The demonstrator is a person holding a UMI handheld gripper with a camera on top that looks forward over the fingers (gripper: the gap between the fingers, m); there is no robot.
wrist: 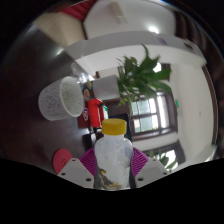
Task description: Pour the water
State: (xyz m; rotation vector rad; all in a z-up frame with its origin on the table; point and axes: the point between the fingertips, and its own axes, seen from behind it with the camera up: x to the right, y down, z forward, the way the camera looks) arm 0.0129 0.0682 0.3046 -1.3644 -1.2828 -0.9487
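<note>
Translucent plastic bottle (113, 158) with yellow cap (116, 127) seated between the two fingers, body flanked on both sides by the magenta pads (89, 160). Gripper (113, 170) closed on the bottle: both pads pressed against its sides, no gap seen either side. Long axis of bottle running away from the camera along the fingers, cap end pointing far, slightly right of straight ahead; base end near, hidden below the fingers. Cap on. Contents of bottle not readable, only a pale, mottled interior.

Clear plastic cup (58, 97) to the far left of the bottle, well apart from it, appearing tilted with its mouth toward the right. What supports the cup: cannot tell. Whether anything is inside it: cannot tell.

Surface under the gripper not visible; only a small pinkish-red object (63, 157) just left of the left finger, identity unclear.

Room beyond: white ceiling (120, 28) with bright light patches overhead. Green leafy plant (142, 76) beyond the bottle, right of centre, in front of a large window (150, 112) or glazed door with dark framing. Person in red top (93, 108) standing far off, between the cup and the plant, left of the bottle cap. Pale walls either side. Whole scene strongly tilted relative to the gripper.
</note>
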